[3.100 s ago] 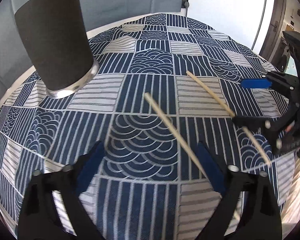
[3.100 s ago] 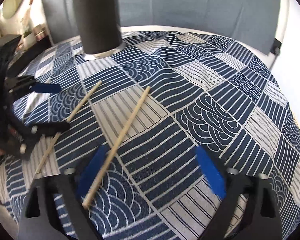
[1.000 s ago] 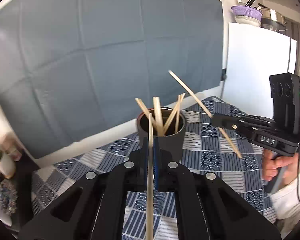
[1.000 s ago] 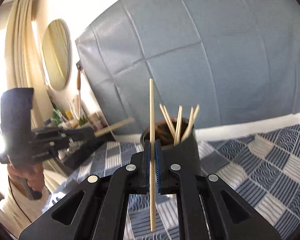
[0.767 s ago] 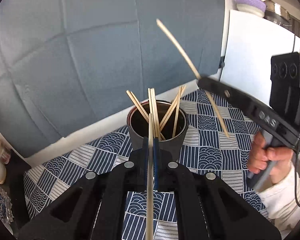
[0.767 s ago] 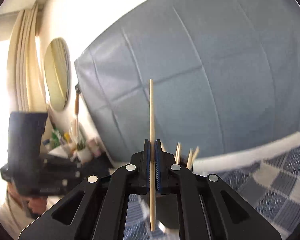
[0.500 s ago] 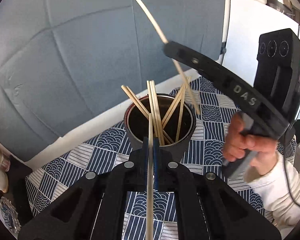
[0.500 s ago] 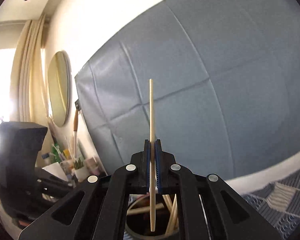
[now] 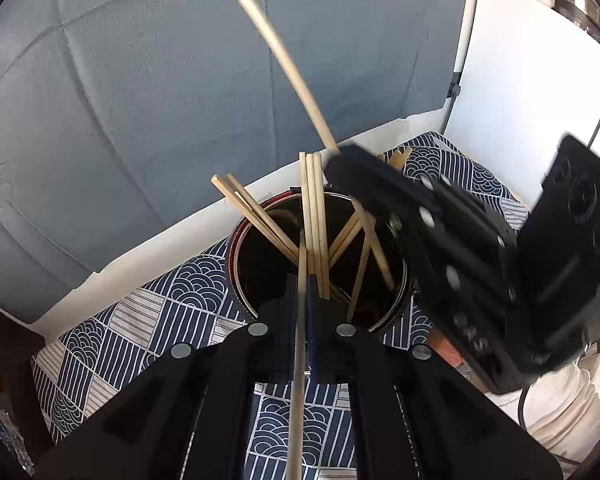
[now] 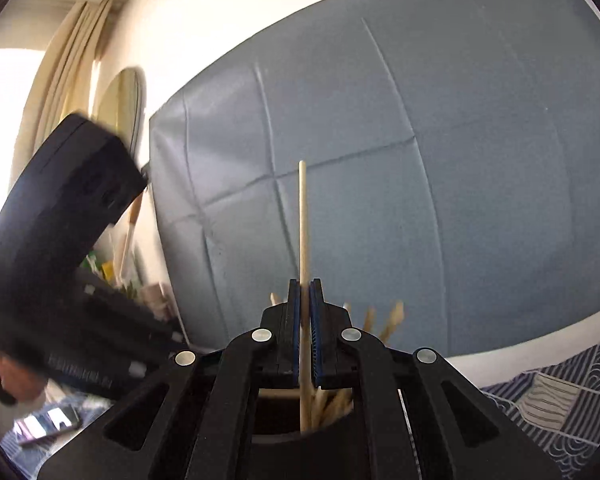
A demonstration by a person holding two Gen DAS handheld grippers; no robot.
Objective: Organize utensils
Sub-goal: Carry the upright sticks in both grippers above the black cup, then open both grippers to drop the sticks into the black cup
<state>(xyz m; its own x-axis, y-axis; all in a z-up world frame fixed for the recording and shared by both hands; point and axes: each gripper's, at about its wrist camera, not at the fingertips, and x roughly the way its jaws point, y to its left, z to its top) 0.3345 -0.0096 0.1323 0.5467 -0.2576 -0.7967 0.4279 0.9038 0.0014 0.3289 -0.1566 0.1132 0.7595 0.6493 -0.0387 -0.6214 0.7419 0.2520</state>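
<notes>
A dark round holder (image 9: 244, 276) stands on the patterned tablecloth with several wooden chopsticks leaning in it. My left gripper (image 9: 302, 280) is shut on one chopstick (image 9: 298, 360), whose tip reaches over the holder's near rim. The right gripper (image 9: 340, 160) comes in from the right above the holder, shut on another chopstick (image 9: 284, 60) that slants down into the opening. In the right wrist view that gripper (image 10: 305, 292) clamps its chopstick (image 10: 302, 220) upright, the lower end inside the holder (image 10: 272, 412). The left gripper's body (image 10: 60, 220) shows blurred at the left.
The blue and white tablecloth (image 9: 148, 320) covers the table. A grey padded panel (image 9: 140, 100) stands behind it, a white appliance (image 9: 520, 100) at the right. A hand (image 10: 16, 376), a mirror (image 10: 124, 112) and a phone (image 10: 48, 420) show at the left.
Both grippers have come closer to the holder and lower. The right gripper's chopstick now dips into the opening, and the left gripper looks more steeply down into it.
</notes>
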